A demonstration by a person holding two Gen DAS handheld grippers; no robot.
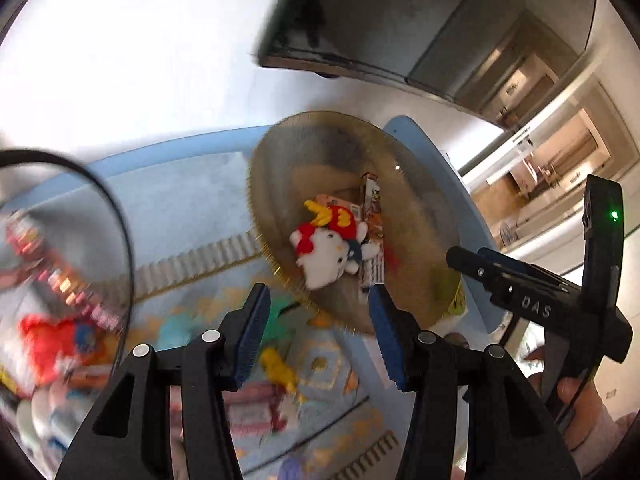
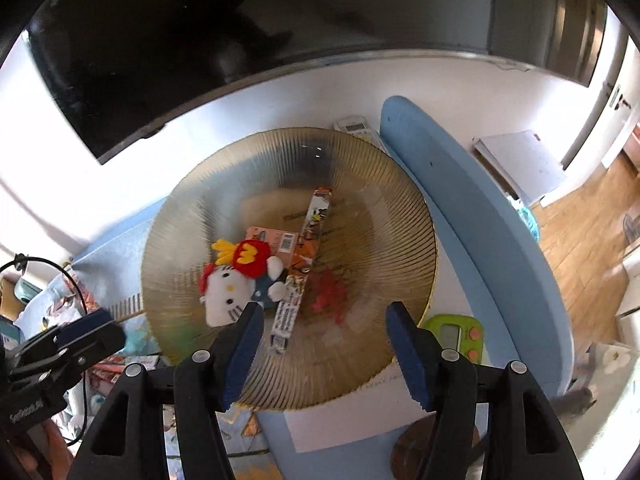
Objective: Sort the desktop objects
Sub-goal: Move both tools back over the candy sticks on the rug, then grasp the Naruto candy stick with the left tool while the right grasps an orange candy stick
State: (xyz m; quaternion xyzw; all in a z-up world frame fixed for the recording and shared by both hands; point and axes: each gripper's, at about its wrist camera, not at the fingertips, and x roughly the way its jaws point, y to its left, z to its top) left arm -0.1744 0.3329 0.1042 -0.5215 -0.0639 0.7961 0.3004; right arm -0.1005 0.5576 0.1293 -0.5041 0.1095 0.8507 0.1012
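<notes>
Both grippers (image 1: 316, 316) (image 2: 322, 340) gape empty over the ribbed dish (image 2: 380, 216)

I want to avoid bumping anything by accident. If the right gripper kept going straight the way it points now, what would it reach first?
Probably the ribbed gold bowl: the right gripper, jaws open and empty, aims at its inside near the red toy, beside the long snack packet. Depth is unclear, so the toy may come first.

The ribbed bowl (image 2: 360, 184) is translucent amber-gold. In it, the white cat plush (image 2: 232, 284) wears a red bow and red cap with yellow trim, beside an orange printed packet (image 2: 304, 256). The timer (image 2: 452, 332) is lime green with 2 orange buttons.
</notes>
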